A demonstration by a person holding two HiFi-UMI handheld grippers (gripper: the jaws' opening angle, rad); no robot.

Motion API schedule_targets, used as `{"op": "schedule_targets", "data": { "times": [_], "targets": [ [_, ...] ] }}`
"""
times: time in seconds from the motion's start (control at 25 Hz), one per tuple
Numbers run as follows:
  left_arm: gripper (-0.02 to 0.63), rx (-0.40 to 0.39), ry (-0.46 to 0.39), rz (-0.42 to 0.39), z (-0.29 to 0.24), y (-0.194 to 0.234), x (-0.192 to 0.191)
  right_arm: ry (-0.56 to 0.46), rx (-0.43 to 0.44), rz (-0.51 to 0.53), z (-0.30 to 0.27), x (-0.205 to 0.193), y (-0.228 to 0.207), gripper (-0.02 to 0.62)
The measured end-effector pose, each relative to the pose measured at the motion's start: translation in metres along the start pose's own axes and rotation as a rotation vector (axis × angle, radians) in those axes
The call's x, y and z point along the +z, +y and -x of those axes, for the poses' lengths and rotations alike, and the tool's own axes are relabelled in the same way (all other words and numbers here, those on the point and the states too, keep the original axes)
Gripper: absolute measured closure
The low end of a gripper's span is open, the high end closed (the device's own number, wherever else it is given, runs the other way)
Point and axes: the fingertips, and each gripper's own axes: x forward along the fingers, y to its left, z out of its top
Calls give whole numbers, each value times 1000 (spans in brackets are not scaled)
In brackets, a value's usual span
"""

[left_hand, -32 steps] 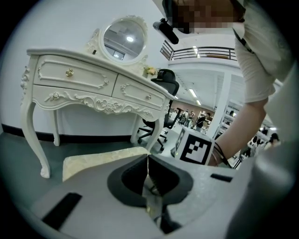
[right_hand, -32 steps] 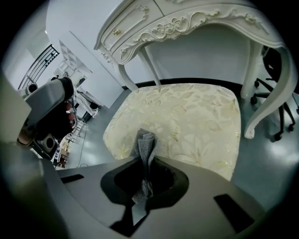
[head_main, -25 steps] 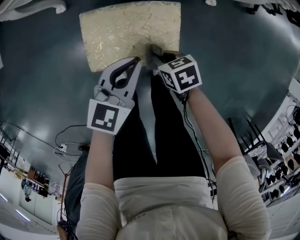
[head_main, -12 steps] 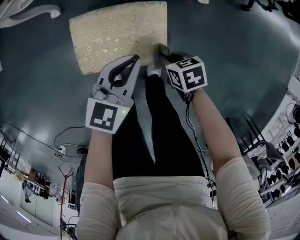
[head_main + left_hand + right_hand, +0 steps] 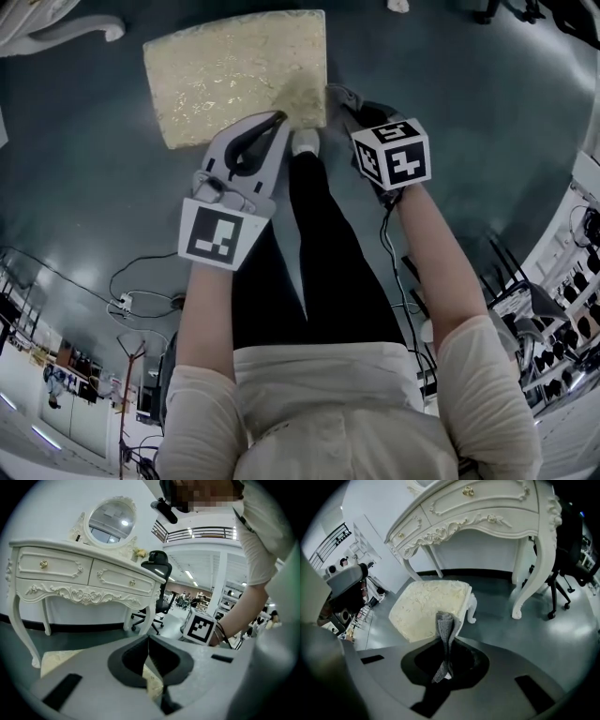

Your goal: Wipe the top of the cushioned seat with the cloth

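Note:
The cushioned seat (image 5: pixel 234 75) is a cream, gold-patterned stool on the dark floor ahead of me. In the right gripper view the seat (image 5: pixel 426 609) lies just beyond the jaws, left of centre. My right gripper (image 5: pixel 339 96) is shut on a folded grey cloth (image 5: pixel 446 625), which sticks up out of the jaws. It hangs just off the seat's near right corner. My left gripper (image 5: pixel 274 116) is shut and holds nothing, its tip over the seat's near edge. In the left gripper view a strip of the seat (image 5: pixel 56 660) shows past the left gripper (image 5: pixel 149 641).
An ornate white dressing table (image 5: pixel 487 513) with a round mirror (image 5: pixel 111 522) stands behind the seat. A black office chair (image 5: pixel 157 569) is beside it. Cables (image 5: pixel 141 281) lie on the floor at my left. My own shoe (image 5: pixel 305 142) is near the seat's edge.
My right gripper has slid to the right with the cloth, from over the seat's near right corner to just past its right edge. The left gripper has barely moved.

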Motion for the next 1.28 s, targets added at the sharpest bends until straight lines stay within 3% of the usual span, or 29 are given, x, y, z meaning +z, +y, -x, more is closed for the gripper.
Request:
{"op": "schedule_targets", "data": {
  "times": [0.24,0.52,0.92,1.28],
  "targets": [
    [603,19,-35,1,32,16,35,-165,3,55,41,53,47,568],
    [603,92,-101,-3,82,57,93,-291,11,101,81,118,110,568],
    [603,84,-173,-99,143,90,193,-493,15,164,162,223,180,568],
    [603,100,-235,-178,205,101,294,-700,-38,244,264,303,229,568]
  ]
}}
